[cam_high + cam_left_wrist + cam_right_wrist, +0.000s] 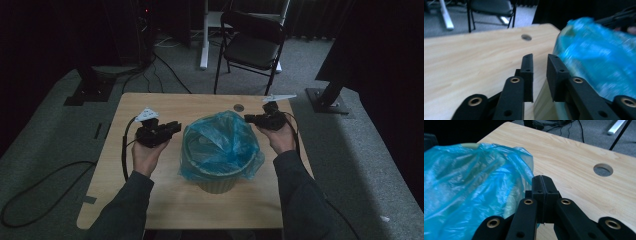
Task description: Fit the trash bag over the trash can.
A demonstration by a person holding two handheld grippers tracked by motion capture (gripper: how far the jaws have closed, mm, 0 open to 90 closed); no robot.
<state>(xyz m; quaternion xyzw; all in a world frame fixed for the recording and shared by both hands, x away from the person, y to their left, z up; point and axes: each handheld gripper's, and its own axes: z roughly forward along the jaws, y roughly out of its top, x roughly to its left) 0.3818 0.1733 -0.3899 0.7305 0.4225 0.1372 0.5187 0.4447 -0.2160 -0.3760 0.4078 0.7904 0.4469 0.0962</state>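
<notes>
Small pale bin point(216, 184) stands near the middle of the wooden table point(150, 195), toward the person's edge, lined with a blue plastic bag point(222, 145) whose loose top bunches up above the rim and drapes over it on all sides. Left gripper point(172, 127) held just off the bag's left side at about the height of the bunched top, jaws pointing toward it; high view shows a narrow strip of table between jaw tips and plastic. Left gripper view: left gripper point(539, 65) jaws parted with a clear gap, nothing between them; bag point(596, 60) sits right beside the right-hand jaw, blurred, contact not resolvable. Right gripper point(248, 118) sits at the bag's upper right edge, on the far side from the person. Right gripper view: right gripper point(541, 185) jaws pressed flat together; the bag's edge point(474, 185) runs down to the jaws' left side and a sliver of blue shows below them, but whether film is actually pinched between the pads cannot be told. Round cable hole point(603, 169) in the table lies beyond the right gripper. Folding chair point(252, 42) stands on the carpet past the table's far edge.
</notes>
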